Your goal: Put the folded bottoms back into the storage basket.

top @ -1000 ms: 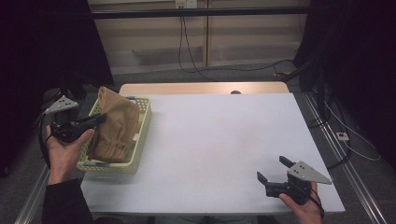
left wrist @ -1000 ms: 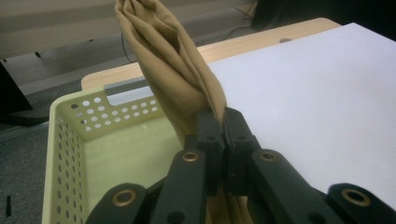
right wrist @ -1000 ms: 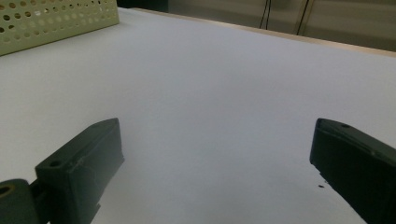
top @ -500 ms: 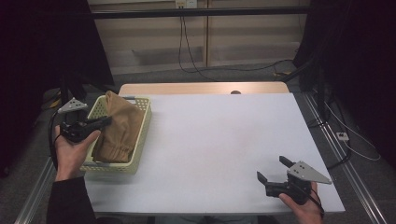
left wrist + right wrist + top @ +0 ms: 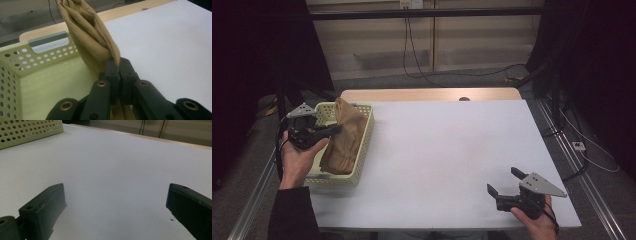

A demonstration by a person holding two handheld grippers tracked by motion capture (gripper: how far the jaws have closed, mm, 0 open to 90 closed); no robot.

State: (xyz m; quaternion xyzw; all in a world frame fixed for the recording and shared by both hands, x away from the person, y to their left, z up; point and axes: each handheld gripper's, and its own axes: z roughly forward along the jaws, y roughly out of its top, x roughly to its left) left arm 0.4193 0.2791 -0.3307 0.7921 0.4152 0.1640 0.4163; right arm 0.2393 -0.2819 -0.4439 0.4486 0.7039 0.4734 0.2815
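Note:
A tan cloth [image 5: 346, 140] hangs bunched into a pale yellow perforated basket [image 5: 362, 156] at the table's left edge. My left gripper [image 5: 337, 128] reaches in from the left and is shut on a fold of it. In the left gripper view the black jaws [image 5: 119, 63] pinch the cloth [image 5: 87, 32], which rises in pleats above them, with the basket's wall [image 5: 37, 72] behind. My right gripper [image 5: 503, 181] rests in a hand near the table's front right, open. In the right gripper view its jaws [image 5: 115, 195] stand wide apart over bare white tabletop.
The white tabletop [image 5: 447, 150] stretches between the basket and the right hand. A wooden strip [image 5: 427, 94] runs along the far edge. A corner of the basket [image 5: 30, 130] shows in the right gripper view. Cables lie on the floor beyond the table.
My left gripper has sunk a little and shifted right with the cloth, which now sits lower in the basket. The right gripper has kept still.

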